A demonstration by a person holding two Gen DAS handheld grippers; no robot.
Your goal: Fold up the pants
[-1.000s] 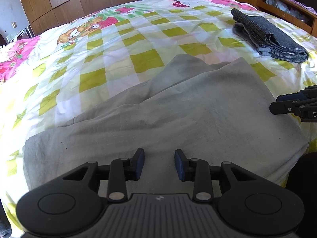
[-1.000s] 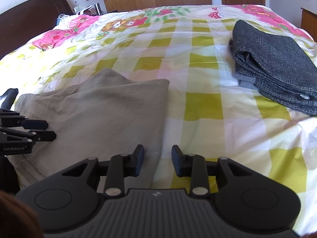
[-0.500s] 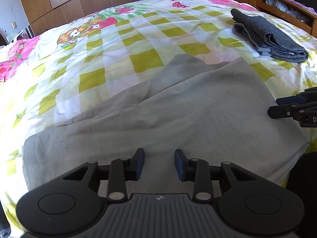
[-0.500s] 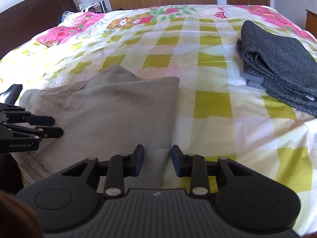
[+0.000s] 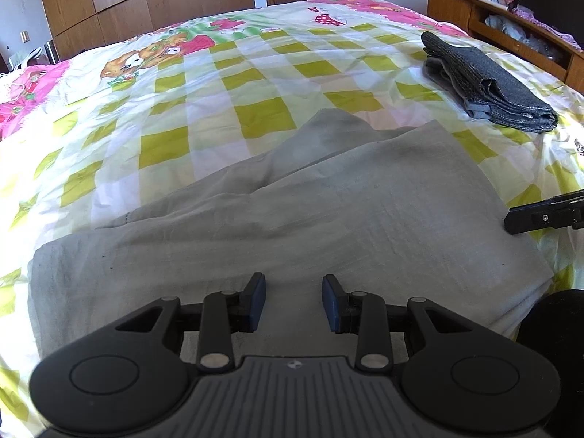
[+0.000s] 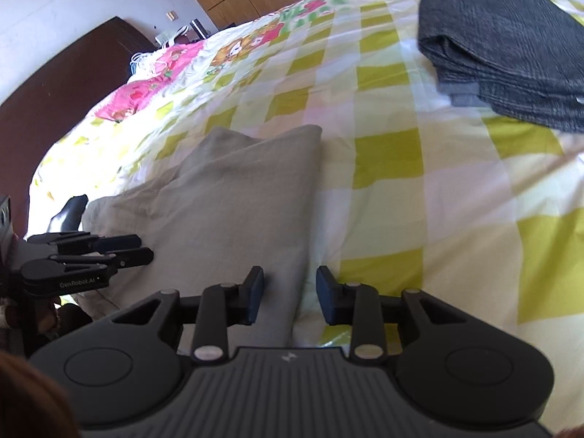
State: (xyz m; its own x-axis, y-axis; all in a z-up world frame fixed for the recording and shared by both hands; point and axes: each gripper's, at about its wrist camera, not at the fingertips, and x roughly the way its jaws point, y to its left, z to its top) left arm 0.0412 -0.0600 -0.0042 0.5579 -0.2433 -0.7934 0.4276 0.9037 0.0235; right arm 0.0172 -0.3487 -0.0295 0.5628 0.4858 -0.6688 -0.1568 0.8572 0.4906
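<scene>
I see both tools, left tool (image 5: 294, 301) and right tool (image 6: 286, 294), gaping empty over the grey pants (image 5: 328, 219) on the bed (image 5: 219, 84).

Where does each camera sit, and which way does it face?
Left wrist: on the left gripper, looking down its fingers across the flat grey pants on the checked bedspread.
Right wrist: on the right gripper, tilted, over the pants' right edge.
Shared: the pants, the folded dark grey garment, and each other's gripper.
</scene>
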